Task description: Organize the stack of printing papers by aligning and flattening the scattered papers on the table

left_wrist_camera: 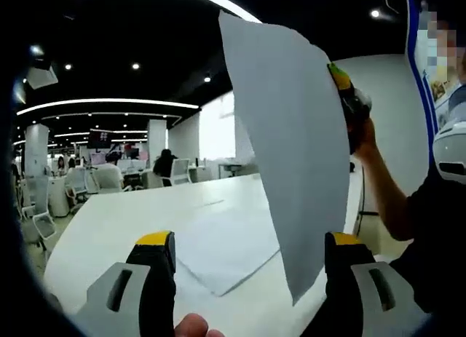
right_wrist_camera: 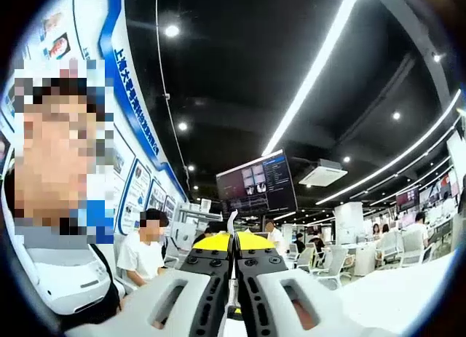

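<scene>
**Sheet in the air, stack below**

Your right tongs (right_wrist_camera: pixel 234 250) pinch one sheet (left_wrist_camera: pixel 291 133) edge-on, hanging long-side down above the stack (left_wrist_camera: pixel 226 250) on the tabletop (left_wrist_camera: pixel 116 220). Your left tongs (left_wrist_camera: pixel 247 242) are spread wide, nearer the stack.

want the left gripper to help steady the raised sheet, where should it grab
Grip the sheet's lower corner, coming from below: it hangs free just above the open left gripper, while the right gripper pinches its upper edge.

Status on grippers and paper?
Left gripper open, empty. Right gripper shut on sheet, held up above table. More paper flat on table. Nothing in the way.
</scene>
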Demonstrator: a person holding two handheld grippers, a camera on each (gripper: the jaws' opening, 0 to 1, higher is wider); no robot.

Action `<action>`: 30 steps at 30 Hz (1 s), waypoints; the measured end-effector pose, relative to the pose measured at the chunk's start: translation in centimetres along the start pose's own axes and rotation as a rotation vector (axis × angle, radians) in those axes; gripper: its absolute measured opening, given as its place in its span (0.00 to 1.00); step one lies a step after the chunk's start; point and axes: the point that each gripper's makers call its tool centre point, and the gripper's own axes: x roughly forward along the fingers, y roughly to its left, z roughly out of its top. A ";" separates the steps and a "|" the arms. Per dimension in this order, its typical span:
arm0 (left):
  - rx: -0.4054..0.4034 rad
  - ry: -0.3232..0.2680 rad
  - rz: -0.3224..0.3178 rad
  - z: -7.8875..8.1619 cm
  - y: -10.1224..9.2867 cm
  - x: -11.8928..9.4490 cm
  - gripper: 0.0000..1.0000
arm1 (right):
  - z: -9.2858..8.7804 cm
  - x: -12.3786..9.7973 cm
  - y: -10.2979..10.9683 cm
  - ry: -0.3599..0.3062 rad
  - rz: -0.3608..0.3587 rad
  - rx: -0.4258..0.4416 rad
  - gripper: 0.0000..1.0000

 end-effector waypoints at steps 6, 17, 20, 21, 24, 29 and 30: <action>-0.050 -0.051 -0.034 0.7 -0.2 -0.1 0.87 | -0.4 0.2 0.3 0.007 0.017 0.000 0.00; -0.060 -0.127 -0.110 1.6 -1.3 0.3 0.83 | -0.7 0.7 0.4 0.002 0.032 0.020 0.00; -0.063 -0.164 -0.131 2.2 -1.7 0.5 0.82 | -0.9 0.8 0.4 0.002 0.037 0.025 0.00; -0.094 -0.194 -0.144 2.6 -1.8 0.5 0.81 | -0.9 0.9 0.4 0.001 0.038 0.026 0.00; -0.146 -0.278 -0.167 3.8 -1.7 0.3 0.79 | -1.0 1.0 0.5 0.001 0.043 0.033 0.00; -0.148 -0.312 -0.202 4.3 -2.2 0.5 0.71 | -1.0 1.2 0.7 -0.005 0.056 0.048 0.00; -0.143 -0.310 -0.206 4.2 -2.3 0.7 0.71 | -1.0 1.2 0.8 -0.006 0.057 0.049 0.00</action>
